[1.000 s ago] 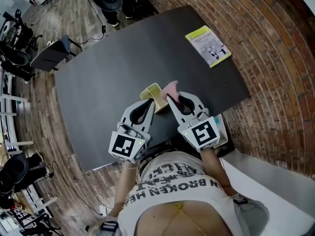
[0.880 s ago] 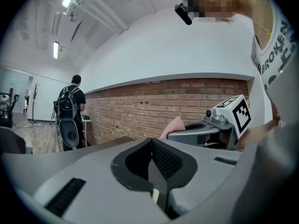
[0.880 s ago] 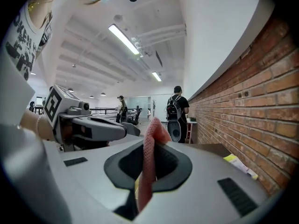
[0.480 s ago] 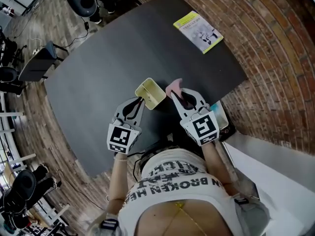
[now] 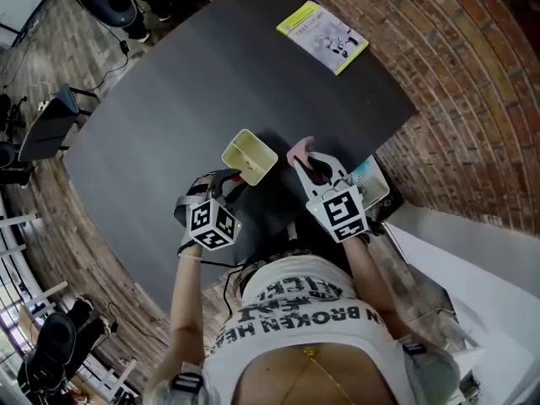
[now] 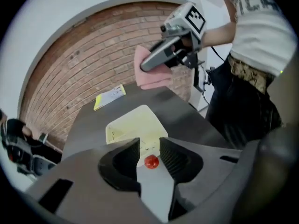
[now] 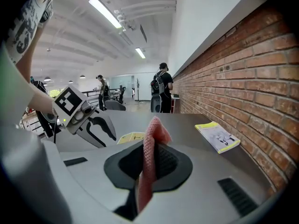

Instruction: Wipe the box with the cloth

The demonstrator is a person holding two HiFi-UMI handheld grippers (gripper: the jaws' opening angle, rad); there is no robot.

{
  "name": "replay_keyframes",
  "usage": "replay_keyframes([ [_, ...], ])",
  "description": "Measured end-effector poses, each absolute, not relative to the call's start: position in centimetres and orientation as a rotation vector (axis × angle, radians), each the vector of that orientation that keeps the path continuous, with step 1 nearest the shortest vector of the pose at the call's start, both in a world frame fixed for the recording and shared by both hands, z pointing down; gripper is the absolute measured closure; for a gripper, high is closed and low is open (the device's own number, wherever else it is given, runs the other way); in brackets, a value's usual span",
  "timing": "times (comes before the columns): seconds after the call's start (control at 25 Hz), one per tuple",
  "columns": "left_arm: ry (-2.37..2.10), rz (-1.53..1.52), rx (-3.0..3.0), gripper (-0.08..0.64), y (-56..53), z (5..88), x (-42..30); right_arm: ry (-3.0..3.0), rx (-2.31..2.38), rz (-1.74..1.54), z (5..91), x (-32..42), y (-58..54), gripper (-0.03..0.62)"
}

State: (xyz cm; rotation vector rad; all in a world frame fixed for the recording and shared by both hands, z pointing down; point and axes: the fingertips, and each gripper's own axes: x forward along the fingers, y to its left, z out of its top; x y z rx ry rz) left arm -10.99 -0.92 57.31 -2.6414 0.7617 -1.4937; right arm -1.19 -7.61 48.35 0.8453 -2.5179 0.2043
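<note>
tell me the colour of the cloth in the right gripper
Pink cloth, clearest in the right gripper view.

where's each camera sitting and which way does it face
Head view: on the person's head, facing down at the table, yellow box and booklet; shows torso, arms, left gripper, right gripper.
Left gripper view: rides that gripper, facing along jaws that have just been opening, only a small red dot between them, toward the box; torso at right.
Right gripper view: rides that gripper, facing along jaws shut on the pink cloth, brick wall at right; torso at left.
Both gripper views share the booklet and each other's gripper.
</note>
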Motion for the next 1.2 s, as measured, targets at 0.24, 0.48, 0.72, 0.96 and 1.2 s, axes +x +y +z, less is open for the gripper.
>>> replay_keyframes([
  [0.24, 0.249, -1.791, -2.204, 0.439, -0.7, 61.4, -11.6, -2.435, 0.849, 0.256, 51.3, -0.7, -7.0, 0.575],
  [0.48, 0.081, -1.818, -2.078, 0.434, -0.4, 61.9, -11.5, -2.412, 0.820, 0.296, 53.1, -0.6, -7.1, 0.575],
  [0.72, 0.082, -1.780, -2.111, 0.437, -0.3, 61.9, -11.2, -2.362, 0.681, 0.268, 56.7, -1.9, -6.6, 0.575],
  [0.96, 0.084, -1.765, -2.158, 0.449, -0.5, 61.8, -11.0, -2.325, 0.550, 0.182, 59.4, -4.3, -6.3, 0.575],
  [1.2, 0.076, -1.737, -2.190, 0.456, -0.7, 61.8, -10.7, -2.336, 0.546, 0.196, 60.2, -4.5, -6.6, 0.575],
])
